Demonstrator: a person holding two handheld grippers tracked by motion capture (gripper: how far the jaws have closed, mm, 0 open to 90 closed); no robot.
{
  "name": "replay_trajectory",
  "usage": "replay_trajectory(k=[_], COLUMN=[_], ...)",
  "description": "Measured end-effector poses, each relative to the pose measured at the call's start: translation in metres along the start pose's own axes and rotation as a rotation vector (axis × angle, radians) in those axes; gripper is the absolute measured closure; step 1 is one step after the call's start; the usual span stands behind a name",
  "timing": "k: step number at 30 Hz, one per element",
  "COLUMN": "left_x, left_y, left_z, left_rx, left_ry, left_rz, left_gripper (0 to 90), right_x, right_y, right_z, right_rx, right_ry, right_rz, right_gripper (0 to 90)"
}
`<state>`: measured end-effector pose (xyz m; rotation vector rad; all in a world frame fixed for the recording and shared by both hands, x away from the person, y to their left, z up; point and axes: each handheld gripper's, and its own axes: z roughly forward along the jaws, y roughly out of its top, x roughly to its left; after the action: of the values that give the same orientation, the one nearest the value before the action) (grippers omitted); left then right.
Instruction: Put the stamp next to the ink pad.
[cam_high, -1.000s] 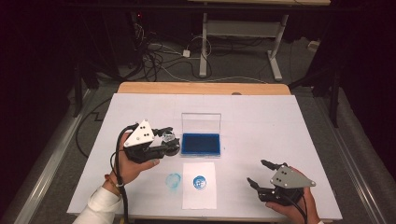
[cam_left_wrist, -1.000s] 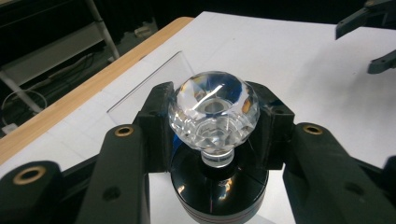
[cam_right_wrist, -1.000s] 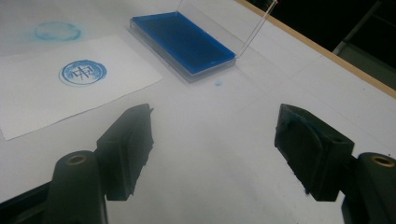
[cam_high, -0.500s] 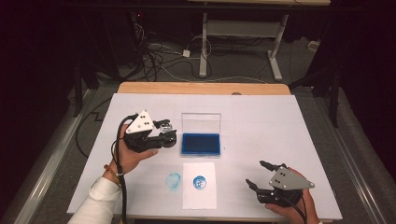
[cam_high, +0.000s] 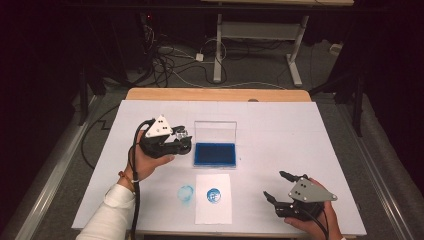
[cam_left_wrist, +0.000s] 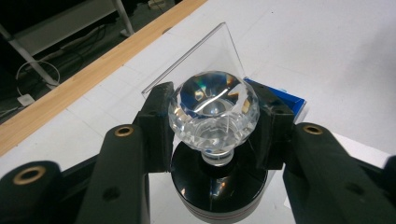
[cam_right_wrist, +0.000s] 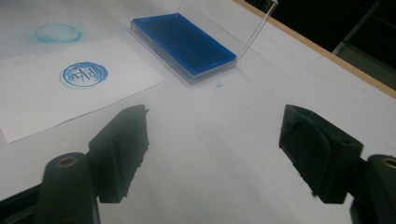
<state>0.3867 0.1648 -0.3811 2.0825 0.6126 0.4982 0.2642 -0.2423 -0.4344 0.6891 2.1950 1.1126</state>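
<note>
High view: left gripper (cam_high: 181, 141) w/ stamp (cam_left_wrist: 213, 112) nearer ink pad (cam_high: 215, 154).

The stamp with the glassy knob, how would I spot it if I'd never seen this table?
Start at the white table and find the open blue ink pad near its middle. Just left of it, the left hand-held gripper clamps the stamp. It has a faceted, clear crystal knob on a round black base, unlike the flat paper sheet nearby.

Left claw (cam_high: 183, 140) clamped tight, raised over table; right claw (cam_high: 280, 186) low, jaws just been opening, empty.
</note>
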Motion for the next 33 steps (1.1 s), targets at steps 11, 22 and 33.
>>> replay_trajectory(k=[11, 22, 33], left_x=[0.0, 0.008, 0.018], left_y=[-0.004, -0.016, -0.029], left_z=[0.014, 0.03, 0.046], left_rx=[0.021, 0.05, 0.088], left_ry=[0.004, 0.012, 0.027], left_rz=[-0.008, -0.041, -0.087], left_gripper=[54.4, 54.4, 54.3], right_x=[-0.001, 0.0, 0.001], right_y=[-0.001, -0.001, -0.002], right_z=[-0.001, 0.0, 0.002], right_rx=[0.001, 0.013, 0.024], right_ry=[-0.016, -0.013, -0.008], right_rz=[0.01, -0.003, -0.007], right_gripper=[20.1, 20.2, 21.0])
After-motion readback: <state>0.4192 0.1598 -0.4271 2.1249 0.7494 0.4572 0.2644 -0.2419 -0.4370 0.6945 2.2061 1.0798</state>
